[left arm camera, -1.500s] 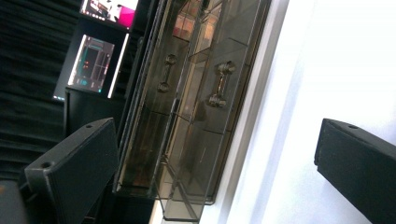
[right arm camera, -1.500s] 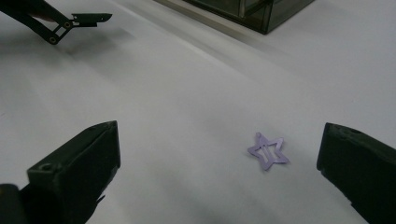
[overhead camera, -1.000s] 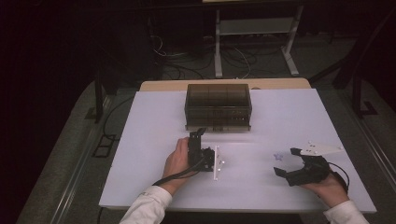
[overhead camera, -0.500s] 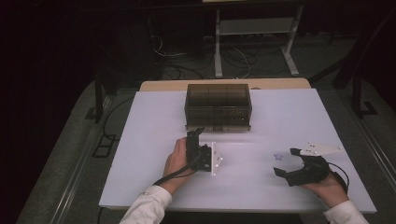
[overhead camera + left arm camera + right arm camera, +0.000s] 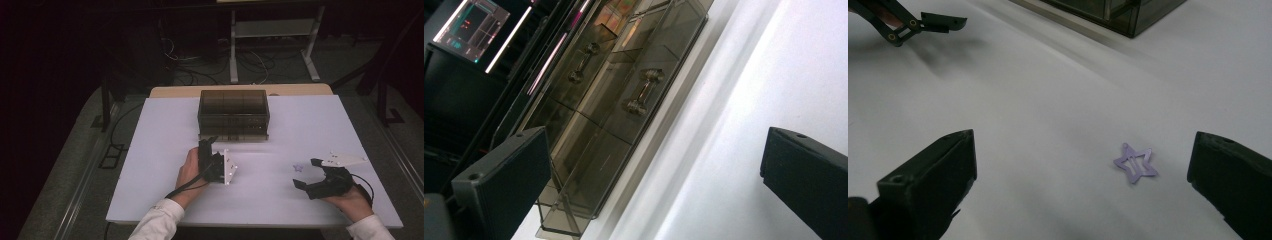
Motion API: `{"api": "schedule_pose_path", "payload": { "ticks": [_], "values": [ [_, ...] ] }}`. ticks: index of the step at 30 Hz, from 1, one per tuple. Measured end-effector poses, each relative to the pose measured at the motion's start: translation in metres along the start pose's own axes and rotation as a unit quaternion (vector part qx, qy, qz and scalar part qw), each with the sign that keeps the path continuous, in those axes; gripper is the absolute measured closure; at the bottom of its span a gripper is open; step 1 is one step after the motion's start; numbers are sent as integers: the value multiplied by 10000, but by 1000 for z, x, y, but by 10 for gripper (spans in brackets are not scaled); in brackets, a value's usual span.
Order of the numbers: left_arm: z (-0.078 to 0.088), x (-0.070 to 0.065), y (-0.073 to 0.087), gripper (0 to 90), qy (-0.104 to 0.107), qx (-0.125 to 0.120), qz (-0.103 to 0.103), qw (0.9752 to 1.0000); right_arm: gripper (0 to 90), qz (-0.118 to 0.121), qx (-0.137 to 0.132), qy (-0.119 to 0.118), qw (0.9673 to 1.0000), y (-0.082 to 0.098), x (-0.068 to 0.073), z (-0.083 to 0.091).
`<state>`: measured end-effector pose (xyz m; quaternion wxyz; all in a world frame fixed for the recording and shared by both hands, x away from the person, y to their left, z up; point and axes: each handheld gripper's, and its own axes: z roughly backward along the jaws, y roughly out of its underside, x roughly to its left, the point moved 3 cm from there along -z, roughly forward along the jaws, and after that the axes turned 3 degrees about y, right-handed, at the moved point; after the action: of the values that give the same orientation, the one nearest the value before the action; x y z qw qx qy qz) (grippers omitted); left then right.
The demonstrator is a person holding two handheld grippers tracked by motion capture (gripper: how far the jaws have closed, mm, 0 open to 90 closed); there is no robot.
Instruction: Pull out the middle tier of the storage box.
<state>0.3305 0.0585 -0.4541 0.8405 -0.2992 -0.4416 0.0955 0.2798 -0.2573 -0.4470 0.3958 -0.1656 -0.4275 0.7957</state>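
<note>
A smoky see-through drawer box point(image 5: 233, 112) stands at the back middle of the white table point(image 5: 150, 150). My left gripper point(image 5: 206, 144) lies just in front of it, open, its jaws aimed at the box with nothing between them. In the left gripper view the open jaws point(image 5: 654, 170) frame the drawer fronts point(image 5: 614, 100) and their small handles. A small purple star clip point(image 5: 298, 167) lies flat on the table at the right. My right gripper point(image 5: 305, 172) is open just right of it. In the right gripper view the star clip point(image 5: 1134, 164) lies ahead between the spread jaws point(image 5: 1083, 170), nearer the right one.
The left gripper point(image 5: 913, 22) shows at the top left of the right gripper view. Beyond the table's far edge are a wooden ledge point(image 5: 180, 91), cables on the floor and a metal stand point(image 5: 270, 30). Dark frames stand either side.
The left gripper has edged slightly to the left in front of the box. The right gripper and the star clip have stayed put.
</note>
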Motion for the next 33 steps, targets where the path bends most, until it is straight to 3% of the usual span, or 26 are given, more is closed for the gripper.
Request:
{"api": "schedule_pose_path", "payload": {
  "ticks": [12, 23, 30, 33],
  "values": [
    [-1, 2, 1, 0, 138, -44, 407, 9991, 0, 0, 0, -1, 10000, 0, 0, 0],
    [-1, 5, 3, 0, 281, -52, 800, 9964, 0, 7, 4, -4, 10000, 0, 0, 0],
    [-2, 7, 5, 0, 401, -82, 1128, 9928, 0, 13, 5, -5, 10000, 0, 0, 0],
    [-2, 8, 6, 0, 484, -91, 1364, 9894, 0, 5, 4, -9, 10000, 0, 0, 0]
  ]
}}
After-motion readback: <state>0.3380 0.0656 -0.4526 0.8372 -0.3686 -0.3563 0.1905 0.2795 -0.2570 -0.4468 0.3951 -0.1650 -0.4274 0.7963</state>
